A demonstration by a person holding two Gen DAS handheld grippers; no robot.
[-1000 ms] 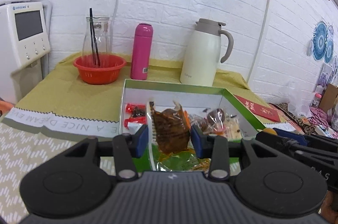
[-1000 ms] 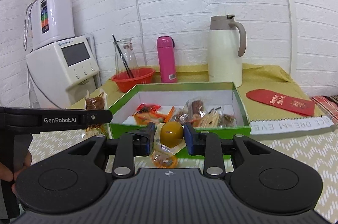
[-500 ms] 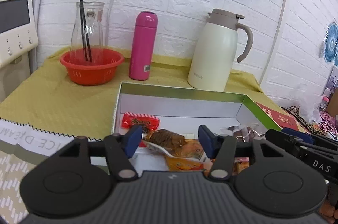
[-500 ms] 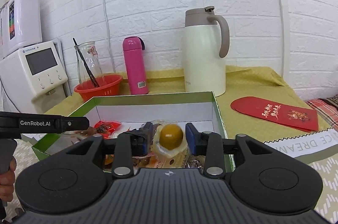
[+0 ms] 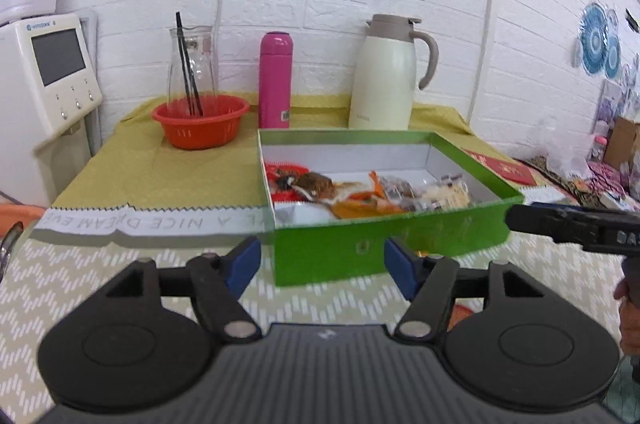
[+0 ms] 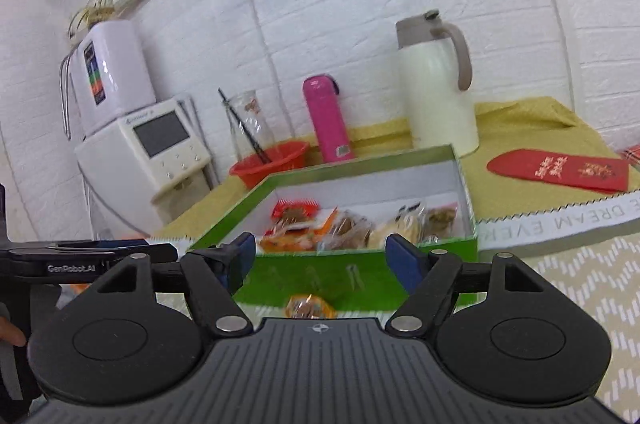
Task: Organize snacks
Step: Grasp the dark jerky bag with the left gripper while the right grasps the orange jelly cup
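A green box [image 5: 384, 244] with a white inside stands on the table and holds several wrapped snacks [image 5: 360, 189]. It also shows in the right wrist view [image 6: 360, 276], with snacks [image 6: 352, 232] inside. My left gripper [image 5: 322, 266] is open and empty, just in front of the box's near wall. My right gripper [image 6: 318, 258] is open and empty, also in front of the box. A small orange wrapped snack [image 6: 310, 306] lies on the table below the right gripper, outside the box.
Behind the box stand a red bowl [image 5: 200, 123] with a glass carafe [image 5: 192, 67], a pink bottle [image 5: 275, 79] and a cream thermos jug [image 5: 386, 75]. A white appliance [image 5: 48, 79] is at the left. A red envelope [image 6: 560, 169] lies at the right.
Both grippers opened, dropped their snacks into the box and pulled back to in front of its near wall. The brown snack and the round yellow one left the jaws.
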